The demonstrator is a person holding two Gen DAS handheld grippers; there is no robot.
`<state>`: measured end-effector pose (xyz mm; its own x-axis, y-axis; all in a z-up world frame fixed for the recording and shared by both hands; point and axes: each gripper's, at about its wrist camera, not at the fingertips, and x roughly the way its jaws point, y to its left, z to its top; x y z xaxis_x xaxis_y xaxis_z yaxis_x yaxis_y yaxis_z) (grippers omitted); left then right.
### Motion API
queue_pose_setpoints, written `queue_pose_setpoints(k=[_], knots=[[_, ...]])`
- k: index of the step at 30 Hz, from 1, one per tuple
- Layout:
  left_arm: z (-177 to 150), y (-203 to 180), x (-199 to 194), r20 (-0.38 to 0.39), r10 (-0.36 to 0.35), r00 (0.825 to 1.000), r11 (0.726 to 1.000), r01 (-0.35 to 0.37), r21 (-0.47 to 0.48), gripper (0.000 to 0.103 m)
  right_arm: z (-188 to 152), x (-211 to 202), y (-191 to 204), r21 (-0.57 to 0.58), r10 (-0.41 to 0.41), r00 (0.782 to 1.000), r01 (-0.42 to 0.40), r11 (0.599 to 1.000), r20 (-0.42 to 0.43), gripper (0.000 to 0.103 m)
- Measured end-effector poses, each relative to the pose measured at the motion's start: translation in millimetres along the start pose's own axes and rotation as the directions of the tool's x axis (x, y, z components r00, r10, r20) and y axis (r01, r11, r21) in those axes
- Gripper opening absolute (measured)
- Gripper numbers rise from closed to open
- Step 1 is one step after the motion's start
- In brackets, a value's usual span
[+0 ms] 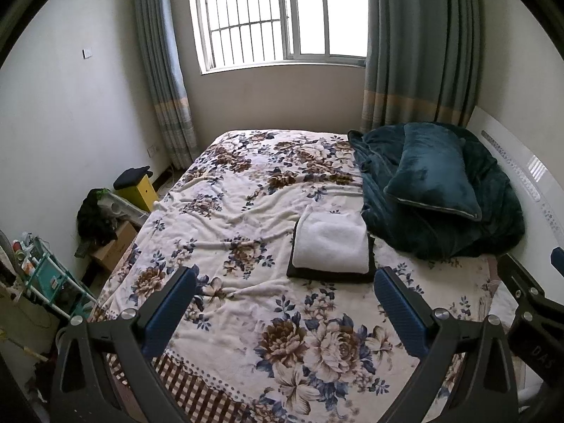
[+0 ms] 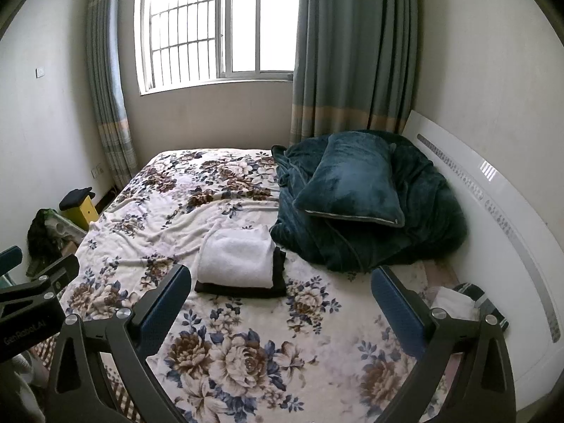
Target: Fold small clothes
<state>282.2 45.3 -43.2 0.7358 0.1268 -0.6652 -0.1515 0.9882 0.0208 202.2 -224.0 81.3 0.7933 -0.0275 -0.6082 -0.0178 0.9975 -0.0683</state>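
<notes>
A folded white garment [image 1: 329,245] lies on top of a folded black garment [image 1: 329,273] in the middle of the bed, on the floral sheet [image 1: 246,211]. The stack also shows in the right wrist view, white [image 2: 234,259] over black [image 2: 278,275]. My left gripper [image 1: 285,303] is open and empty, held above the near part of the bed, short of the stack. My right gripper [image 2: 280,299] is open and empty too, beside the left one and just short of the stack. More striped and white cloth [image 2: 472,301] lies at the bed's right edge.
A dark teal blanket [image 1: 458,225] with a teal pillow [image 1: 433,179] is heaped at the right, by the white headboard [image 2: 493,211]. A yellow stool [image 1: 139,190], boxes and a teal rack [image 1: 49,275] stand on the floor at the left. Window and curtains are behind.
</notes>
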Motion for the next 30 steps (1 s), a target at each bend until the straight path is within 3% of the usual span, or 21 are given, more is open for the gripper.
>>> queue_pose_setpoints(k=[30], knots=[[1.6,-0.7,1.4,0.006,0.002,1.0,1.0,-0.002,0.001,0.103,2.7,2.6,0.6,-0.002,0.006,1.0,-0.006,1.0,-0.006,0.103]])
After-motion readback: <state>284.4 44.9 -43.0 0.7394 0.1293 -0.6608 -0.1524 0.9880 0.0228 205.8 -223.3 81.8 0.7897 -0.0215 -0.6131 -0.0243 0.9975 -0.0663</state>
